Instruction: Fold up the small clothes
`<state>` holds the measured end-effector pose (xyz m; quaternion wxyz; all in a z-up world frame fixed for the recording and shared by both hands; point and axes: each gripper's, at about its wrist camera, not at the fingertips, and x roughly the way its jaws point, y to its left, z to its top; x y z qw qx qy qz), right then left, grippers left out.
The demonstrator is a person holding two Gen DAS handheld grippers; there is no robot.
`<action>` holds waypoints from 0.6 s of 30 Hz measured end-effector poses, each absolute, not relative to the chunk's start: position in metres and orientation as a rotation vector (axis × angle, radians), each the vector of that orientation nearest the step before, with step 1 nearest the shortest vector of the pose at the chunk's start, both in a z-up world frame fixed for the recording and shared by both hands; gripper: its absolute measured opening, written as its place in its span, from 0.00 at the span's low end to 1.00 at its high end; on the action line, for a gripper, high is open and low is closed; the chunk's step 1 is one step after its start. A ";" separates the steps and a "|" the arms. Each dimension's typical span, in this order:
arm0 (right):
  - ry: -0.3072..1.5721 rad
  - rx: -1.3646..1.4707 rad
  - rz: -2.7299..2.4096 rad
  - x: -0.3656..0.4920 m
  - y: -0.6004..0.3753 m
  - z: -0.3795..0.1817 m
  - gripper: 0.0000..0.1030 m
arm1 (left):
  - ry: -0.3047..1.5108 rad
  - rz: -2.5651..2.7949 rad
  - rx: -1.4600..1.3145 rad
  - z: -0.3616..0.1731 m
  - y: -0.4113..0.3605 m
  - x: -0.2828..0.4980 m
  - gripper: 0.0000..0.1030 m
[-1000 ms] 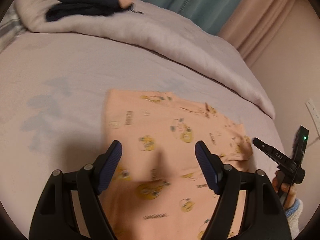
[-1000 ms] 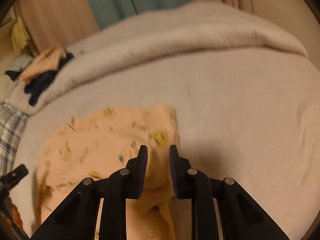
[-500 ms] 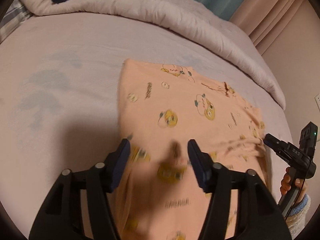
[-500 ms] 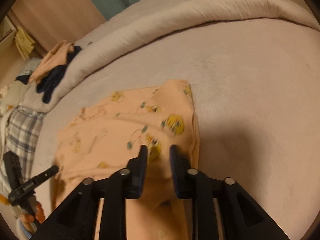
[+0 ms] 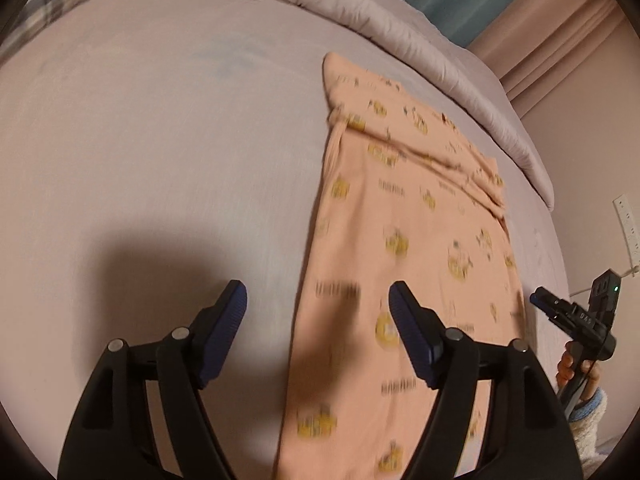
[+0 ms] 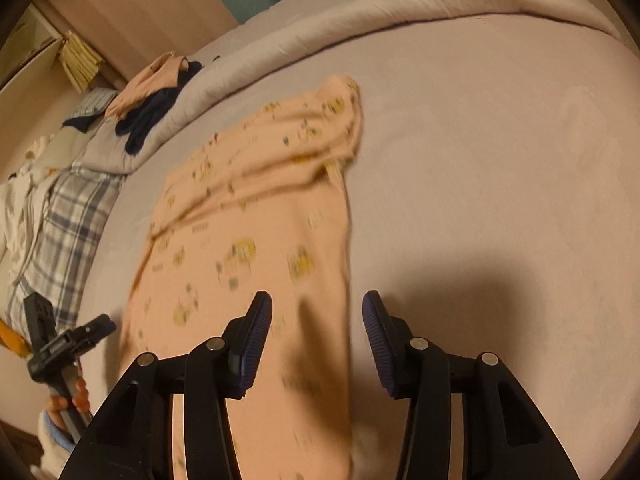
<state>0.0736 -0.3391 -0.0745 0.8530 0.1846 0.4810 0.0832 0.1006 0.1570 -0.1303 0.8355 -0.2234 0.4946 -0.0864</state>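
Peach printed garment (image 5: pixel 404 248), judged light, limp and slip-prone, lies mid-bed (image 5: pixel 160 160); left gripper (image 5: pixel 318 308) and right gripper (image 6: pixel 317 320), both opening and empty, should pinch near-edge corners.

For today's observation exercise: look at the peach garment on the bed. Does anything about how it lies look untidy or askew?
Yes. The far end of the garment is folded back unevenly: a rumpled ridge runs slantwise across it, and one corner bunches up. The near part lies flat on the bed. Both grippers' jaws are opening, pressing on nothing.
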 end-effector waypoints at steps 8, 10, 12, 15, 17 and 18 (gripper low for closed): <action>1.071 0.431 0.154 0.031 -0.347 -0.093 0.46 | 1.065 -0.262 -0.617 -0.141 0.158 0.063 0.71; 1.082 0.442 0.171 0.022 -0.346 -0.097 0.46 | 1.066 -0.281 -0.648 -0.142 0.159 0.057 0.71; 1.089 0.442 0.194 0.015 -0.345 -0.097 0.46 | 1.067 -0.288 -0.656 -0.142 0.158 0.053 0.71; 1.110 0.443 0.224 0.009 -0.342 -0.099 0.46 | 1.068 -0.309 -0.671 -0.143 0.159 0.046 0.71; 1.132 0.447 0.252 0.004 -0.338 -0.101 0.46 | 1.072 -0.328 -0.691 -0.145 0.160 0.044 0.71; 1.144 0.445 0.265 0.002 -0.335 -0.103 0.46 | 1.077 -0.337 -0.699 -0.146 0.160 0.043 0.71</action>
